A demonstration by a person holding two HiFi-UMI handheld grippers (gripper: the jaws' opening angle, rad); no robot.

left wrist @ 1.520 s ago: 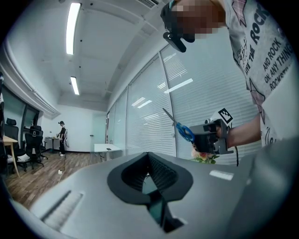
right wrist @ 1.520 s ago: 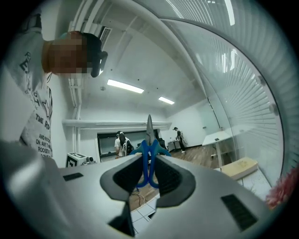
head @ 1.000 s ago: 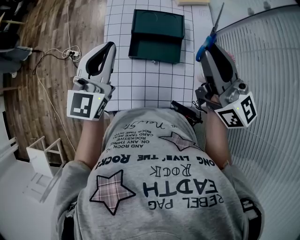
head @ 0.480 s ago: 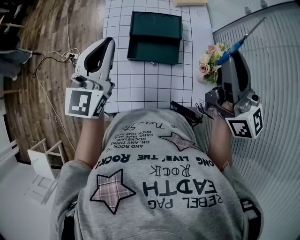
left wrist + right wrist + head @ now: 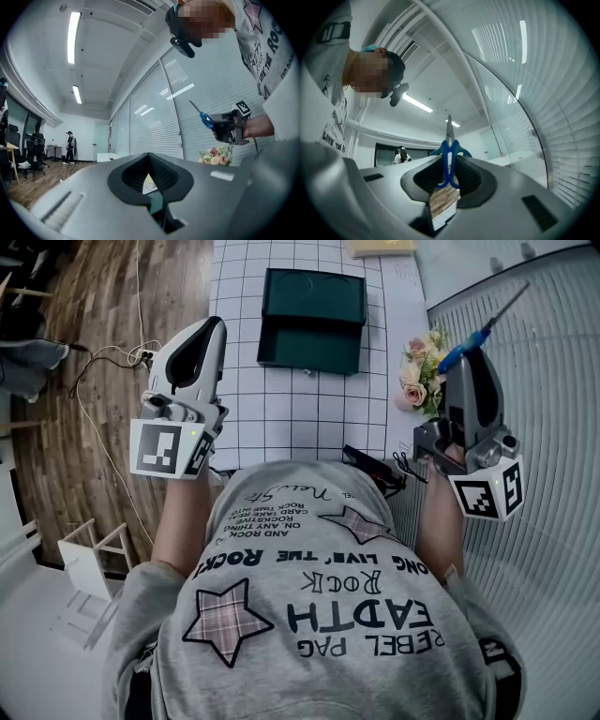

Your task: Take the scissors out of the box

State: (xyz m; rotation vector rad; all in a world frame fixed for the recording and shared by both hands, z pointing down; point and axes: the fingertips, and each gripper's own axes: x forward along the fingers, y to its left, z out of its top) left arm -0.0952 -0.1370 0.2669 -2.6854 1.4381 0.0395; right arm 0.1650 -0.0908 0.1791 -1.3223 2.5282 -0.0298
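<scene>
The blue-handled scissors [image 5: 466,337] are off the table at the right, blades pointing up and away over the slatted wall. My right gripper [image 5: 466,357] is shut on their handles; in the right gripper view the handles [image 5: 450,161] sit between the pads and the blade rises above them. The dark green box [image 5: 310,341] stands open on the gridded table, far middle, well left of the scissors. My left gripper [image 5: 215,327] hovers by the table's left edge, jaws together with nothing in them. From the left gripper view, the right gripper [image 5: 226,129] and scissors [image 5: 204,118] show at right.
A small bouquet of flowers [image 5: 418,367] sits at the table's right edge next to the right gripper. A black object [image 5: 371,465] lies at the near edge. A curved white slatted wall [image 5: 548,437] fills the right. Cables [image 5: 111,362] run over the wooden floor at left.
The right gripper carried the scissors rightward and a little up, away from the table, and the blades swung to the right. The left gripper stayed in place.
</scene>
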